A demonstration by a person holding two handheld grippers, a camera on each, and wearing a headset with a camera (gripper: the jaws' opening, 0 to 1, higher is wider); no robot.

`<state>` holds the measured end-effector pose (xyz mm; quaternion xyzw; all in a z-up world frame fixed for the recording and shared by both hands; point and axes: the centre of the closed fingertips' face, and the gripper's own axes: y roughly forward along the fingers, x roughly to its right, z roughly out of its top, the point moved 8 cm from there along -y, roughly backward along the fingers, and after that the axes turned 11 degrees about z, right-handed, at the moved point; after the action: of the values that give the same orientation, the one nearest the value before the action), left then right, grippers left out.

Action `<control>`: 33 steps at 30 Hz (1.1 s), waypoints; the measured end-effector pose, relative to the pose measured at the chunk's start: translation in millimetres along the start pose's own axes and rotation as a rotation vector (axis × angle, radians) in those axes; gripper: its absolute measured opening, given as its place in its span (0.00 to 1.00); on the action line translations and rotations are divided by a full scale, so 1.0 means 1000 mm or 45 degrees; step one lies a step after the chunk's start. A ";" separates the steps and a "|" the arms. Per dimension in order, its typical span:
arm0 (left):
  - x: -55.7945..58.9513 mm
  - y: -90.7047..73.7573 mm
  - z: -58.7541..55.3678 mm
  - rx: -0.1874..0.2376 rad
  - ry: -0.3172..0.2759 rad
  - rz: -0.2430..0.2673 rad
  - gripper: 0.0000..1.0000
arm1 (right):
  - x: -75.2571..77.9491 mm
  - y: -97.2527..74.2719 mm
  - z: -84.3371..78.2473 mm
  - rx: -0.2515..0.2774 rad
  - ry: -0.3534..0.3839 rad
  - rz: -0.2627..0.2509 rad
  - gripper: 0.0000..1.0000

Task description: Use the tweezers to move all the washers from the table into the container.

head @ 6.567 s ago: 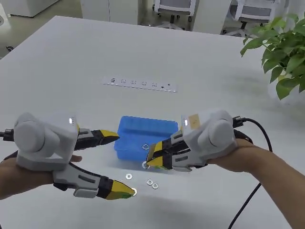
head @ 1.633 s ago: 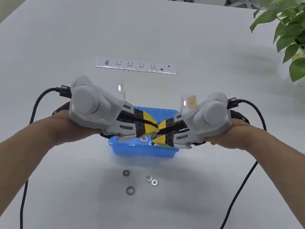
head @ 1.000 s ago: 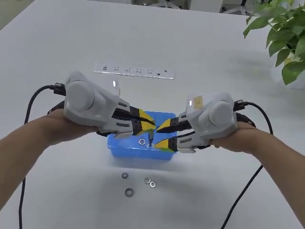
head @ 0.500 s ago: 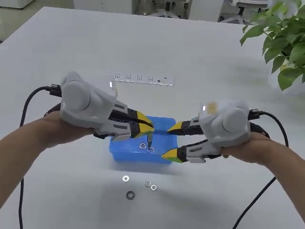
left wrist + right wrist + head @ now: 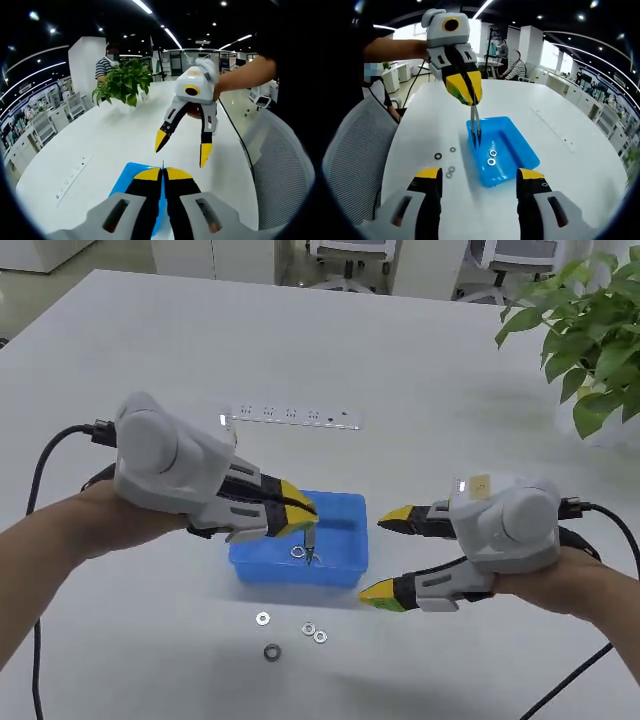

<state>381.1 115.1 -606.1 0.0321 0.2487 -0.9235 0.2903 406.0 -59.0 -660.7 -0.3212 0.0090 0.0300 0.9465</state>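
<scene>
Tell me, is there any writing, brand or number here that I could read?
No text is legible.
Power strip: tiny marks by its sockets, too small to read.
Sticker on the right gripper: pale yellow, too blurred to read.
</scene>
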 end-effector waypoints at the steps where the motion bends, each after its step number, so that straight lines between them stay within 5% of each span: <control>1: 0.000 -0.001 0.000 -0.002 0.004 0.005 0.06 | -0.001 -0.001 0.000 0.002 0.003 -0.004 0.62; 9: 0.004 -0.012 0.002 -0.001 0.000 0.007 0.06 | -0.013 -0.009 -0.003 0.010 0.026 -0.031 0.69; 33: 0.037 -0.028 -0.017 -0.038 -0.011 -0.023 0.06 | -0.040 -0.015 -0.014 0.031 0.096 -0.068 0.94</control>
<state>333.6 123.6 -616.4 0.0213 0.2613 -0.9225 0.2834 367.0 -81.0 -661.2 -0.3105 0.0365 -0.0074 0.9498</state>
